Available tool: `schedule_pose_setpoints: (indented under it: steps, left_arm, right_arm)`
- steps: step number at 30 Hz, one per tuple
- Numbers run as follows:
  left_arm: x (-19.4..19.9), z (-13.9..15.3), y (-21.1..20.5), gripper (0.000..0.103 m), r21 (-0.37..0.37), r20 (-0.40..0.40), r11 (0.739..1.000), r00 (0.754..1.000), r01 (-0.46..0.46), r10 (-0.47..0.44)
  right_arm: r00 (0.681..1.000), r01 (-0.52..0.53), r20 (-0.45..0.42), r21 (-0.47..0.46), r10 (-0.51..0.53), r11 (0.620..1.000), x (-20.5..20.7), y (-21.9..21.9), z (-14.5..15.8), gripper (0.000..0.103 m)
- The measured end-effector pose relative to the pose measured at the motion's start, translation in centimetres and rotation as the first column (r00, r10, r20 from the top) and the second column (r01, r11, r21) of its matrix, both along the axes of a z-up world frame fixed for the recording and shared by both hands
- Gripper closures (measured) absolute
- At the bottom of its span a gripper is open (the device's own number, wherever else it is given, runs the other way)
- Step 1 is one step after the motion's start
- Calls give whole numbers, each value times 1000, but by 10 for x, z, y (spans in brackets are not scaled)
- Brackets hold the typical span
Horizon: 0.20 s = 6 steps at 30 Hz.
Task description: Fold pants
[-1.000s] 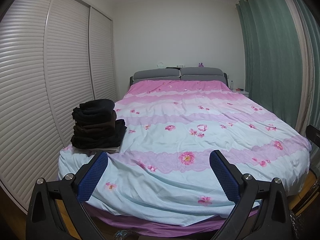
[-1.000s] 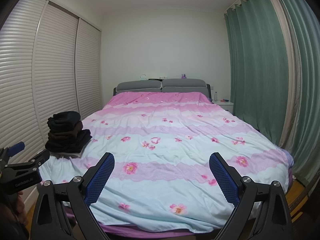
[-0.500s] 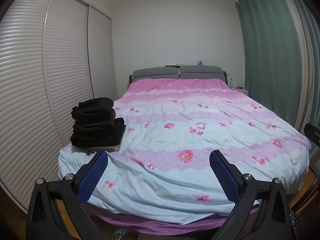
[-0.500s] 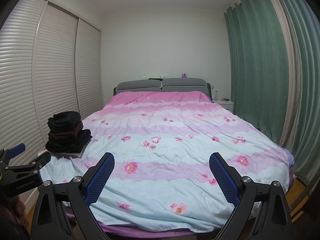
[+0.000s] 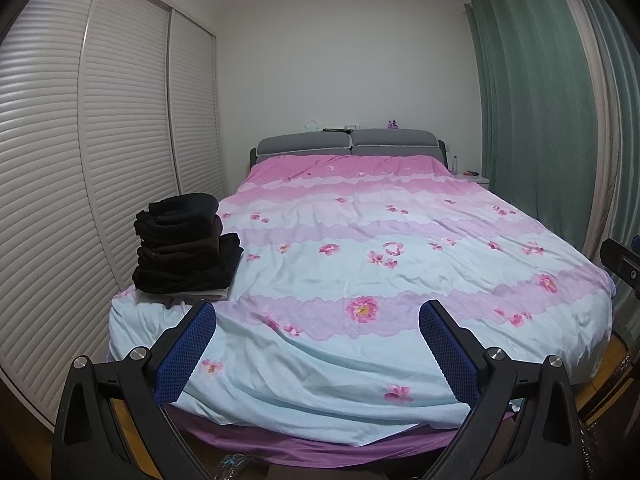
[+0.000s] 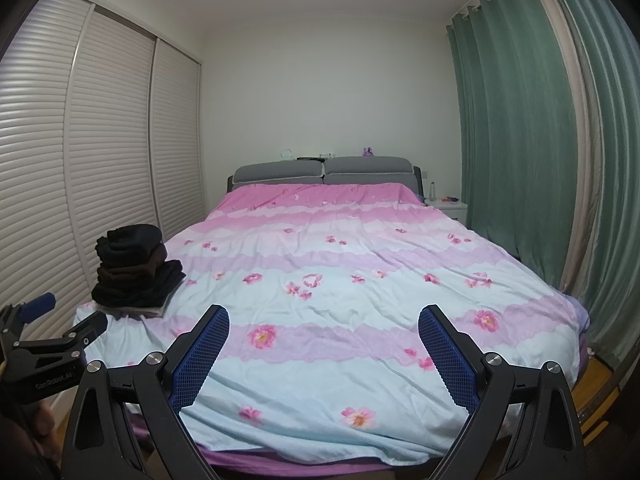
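Holding left gripper (image 5: 318, 344) and right gripper (image 6: 324, 346) wide apart, gripping nothing. Sitting folded: dark pants pile (image 5: 184, 248) on bed's (image 5: 400, 280) left edge. Reading "GenRobot.AI" on left gripper.

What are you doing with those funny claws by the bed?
A person holds a left gripper and a right gripper, both open and empty, at the foot of the bed. A stack of folded dark pants sits on its left side. No unfolded pants are in view.
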<state>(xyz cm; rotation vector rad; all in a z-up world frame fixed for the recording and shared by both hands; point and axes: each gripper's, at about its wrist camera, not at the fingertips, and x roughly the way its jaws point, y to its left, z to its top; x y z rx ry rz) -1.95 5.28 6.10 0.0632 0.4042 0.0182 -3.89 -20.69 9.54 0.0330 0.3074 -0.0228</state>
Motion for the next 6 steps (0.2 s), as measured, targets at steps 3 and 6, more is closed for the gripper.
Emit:
schedule_pose_setpoints:
  steps: [3, 6]
  left_arm:
    - [0, -2, -2, 0, 13, 0, 1000, 1000, 5, -5]
    - [2, -5, -6, 0, 24, -2, 1000, 1000, 8, -8]
  right_arm:
    - [1000, 1, -4, 0, -1, 1000, 1, 1, 0, 6]
    - [1000, 5, -11, 4, -5, 1000, 2, -1, -2, 6]
